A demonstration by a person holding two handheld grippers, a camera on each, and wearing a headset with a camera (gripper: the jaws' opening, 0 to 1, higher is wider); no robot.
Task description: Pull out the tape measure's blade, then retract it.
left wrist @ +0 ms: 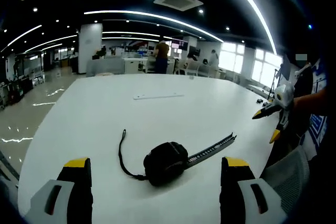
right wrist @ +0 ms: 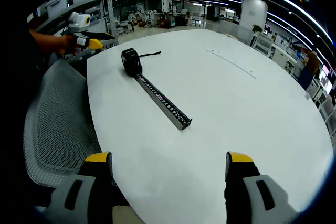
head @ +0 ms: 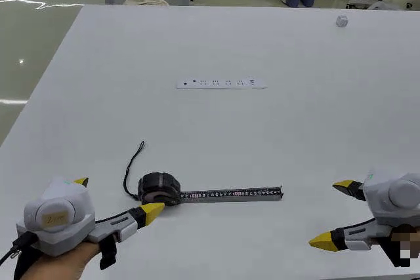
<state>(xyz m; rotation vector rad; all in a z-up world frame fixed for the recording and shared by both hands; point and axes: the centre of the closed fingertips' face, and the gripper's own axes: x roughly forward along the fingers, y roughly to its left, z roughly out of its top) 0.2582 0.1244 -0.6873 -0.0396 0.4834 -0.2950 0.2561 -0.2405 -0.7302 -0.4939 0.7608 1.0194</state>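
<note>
Item under inspection: a black round-cased tape measure [head: 159, 188] rests on the near part of the wide white table [head: 295, 122], left of centre in the head view. Its dark graduated metal blade [head: 233, 193] is drawn out and lies flat on the table, running rightward from the case, markings facing up. A thin black wrist strap [head: 131, 165] loops away from the case's left side toward the far edge. The left gripper [head: 117, 196], white-bodied with yellow-tipped jaws, is held at the near left. Its jaws stand spread wide, one yellow tip just beside the case's near edge; contact cannot be determined. The left gripper view puts the case ahead of and between the jaws, not pinched. The right gripper [head: 331, 214], of the same make, is at the near right, jaws likewise spread wide and holding nothing, well apart from the blade's free end. A long white power strip [head: 221, 84] lies flat at mid-table, well beyond the tape measure.
</note>
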